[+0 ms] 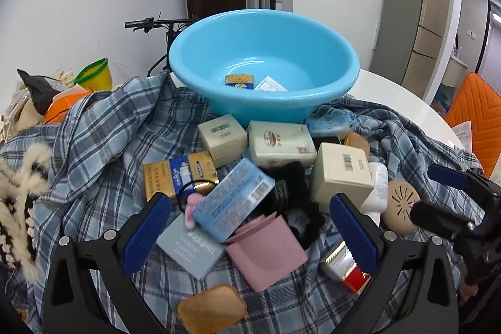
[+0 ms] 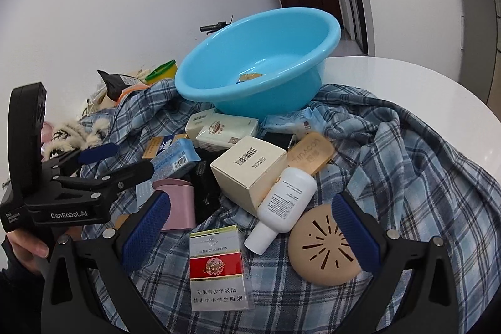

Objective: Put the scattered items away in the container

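Note:
A light blue basin (image 1: 266,108) stands on the plaid cloth at the back, holding a gold packet (image 1: 239,81) and a white sachet (image 1: 270,85). My left gripper (image 1: 249,200) is open above a light blue pack (image 1: 233,199) and a pink box (image 1: 266,252). My right gripper (image 2: 250,199) is open over a white bottle (image 2: 283,202), a red and white cigarette pack (image 2: 217,265) and a beige round disc (image 2: 322,243). A cream box (image 2: 247,168) lies just beyond. The basin (image 2: 250,105) also shows in the right wrist view, with the left gripper (image 2: 134,158) at the left.
A blue plaid cloth (image 1: 100,133) covers the round white table (image 2: 407,83). Furry fabric (image 1: 18,196), an orange item and a yellow-green cup (image 1: 97,74) lie at the left. An orange chair (image 1: 476,108) stands at the right. A hand (image 2: 25,246) holds the left gripper.

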